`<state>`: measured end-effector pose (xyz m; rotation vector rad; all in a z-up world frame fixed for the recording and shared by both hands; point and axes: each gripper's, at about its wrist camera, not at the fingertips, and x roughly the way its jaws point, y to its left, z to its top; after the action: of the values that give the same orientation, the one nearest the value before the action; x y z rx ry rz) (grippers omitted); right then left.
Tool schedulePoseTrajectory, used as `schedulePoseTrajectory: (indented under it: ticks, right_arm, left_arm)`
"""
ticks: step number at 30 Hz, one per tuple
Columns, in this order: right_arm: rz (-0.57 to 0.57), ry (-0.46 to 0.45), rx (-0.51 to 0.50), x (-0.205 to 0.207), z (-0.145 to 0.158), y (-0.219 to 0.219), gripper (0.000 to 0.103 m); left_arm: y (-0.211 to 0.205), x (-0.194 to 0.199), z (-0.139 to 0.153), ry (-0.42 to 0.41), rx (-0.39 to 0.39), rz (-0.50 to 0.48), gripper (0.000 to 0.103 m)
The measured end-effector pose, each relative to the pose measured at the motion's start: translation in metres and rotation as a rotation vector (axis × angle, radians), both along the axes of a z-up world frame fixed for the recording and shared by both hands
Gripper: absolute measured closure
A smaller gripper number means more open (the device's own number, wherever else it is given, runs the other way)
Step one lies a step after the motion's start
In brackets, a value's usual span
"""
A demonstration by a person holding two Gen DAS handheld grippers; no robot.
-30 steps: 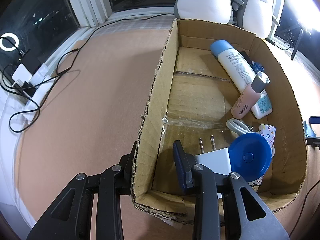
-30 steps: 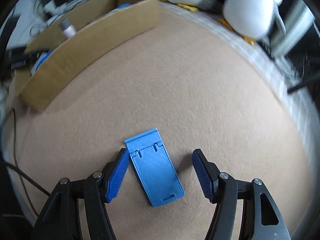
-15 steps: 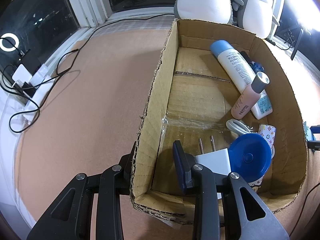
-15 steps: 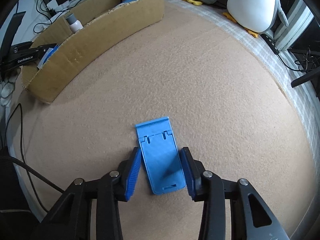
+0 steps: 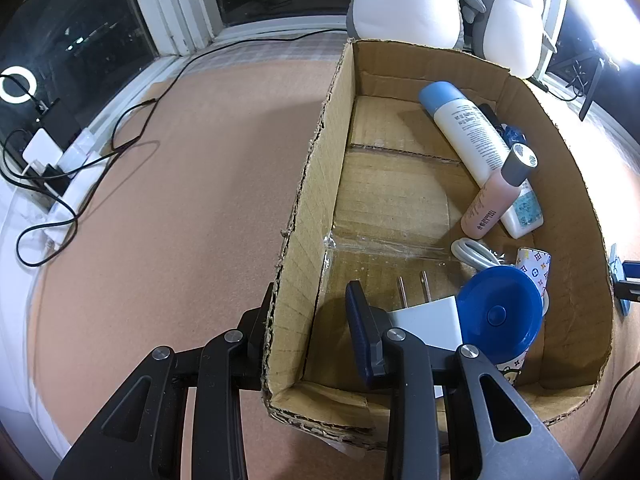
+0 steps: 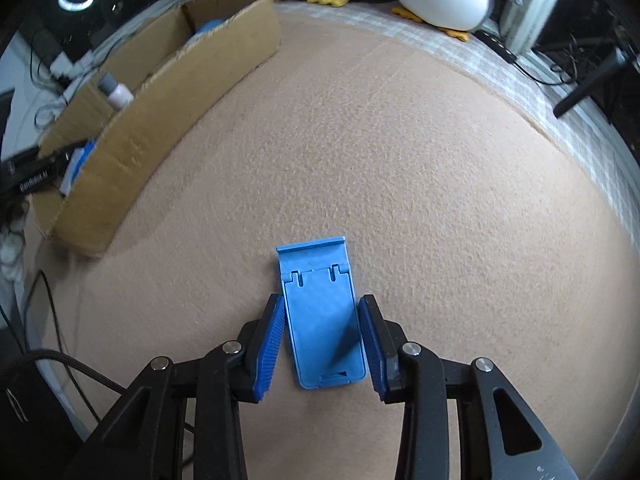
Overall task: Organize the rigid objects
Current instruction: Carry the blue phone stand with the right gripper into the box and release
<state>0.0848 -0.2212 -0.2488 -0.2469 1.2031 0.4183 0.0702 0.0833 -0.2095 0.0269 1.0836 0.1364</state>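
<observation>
Between the right tool's (image 6: 323,340) jaws lies a flat blue stand (image 6: 323,320) on the tan surface (image 6: 400,168); the jaws have just closed on its sides. Farther left, the left tool (image 5: 310,320) pinches the cardboard box (image 5: 308,208) wall.

The left gripper (image 5: 308,320) points steeply downward, its jaws straddling a cardboard box wall (image 5: 292,300), one finger outside and one inside, clamped as narrow as they go. The right gripper (image 6: 322,340) also points steeply down; its jaws have just been closing and now flank a blue phone stand (image 6: 322,320), pads at its long edges.
</observation>
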Motion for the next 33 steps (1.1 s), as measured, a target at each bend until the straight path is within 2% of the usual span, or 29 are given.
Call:
schedulePoseTrajectory:
  ticks: [8,16,22,33]
  right_arm:
    - [-0.102,-0.04,0.128,-0.003,0.024,-0.005,0.069]
    - [-0.092,-0.116,0.227,0.001,0.067,0.028,0.069]
    - [-0.07,-0.143,0.268,0.01,0.079,0.059,0.069]
    - [-0.04,-0.116,0.337,0.014,0.08,0.104,0.069]
  left_arm:
    - [0.001,0.001,-0.001,-0.003,-0.004,-0.007,0.073]
    - [0.003,0.001,-0.001,-0.004,-0.012,-0.011,0.073]
    - [0.004,0.001,-0.002,-0.004,-0.015,-0.015,0.073]
    - [0.004,0.002,-0.002,-0.005,-0.017,-0.015,0.073]
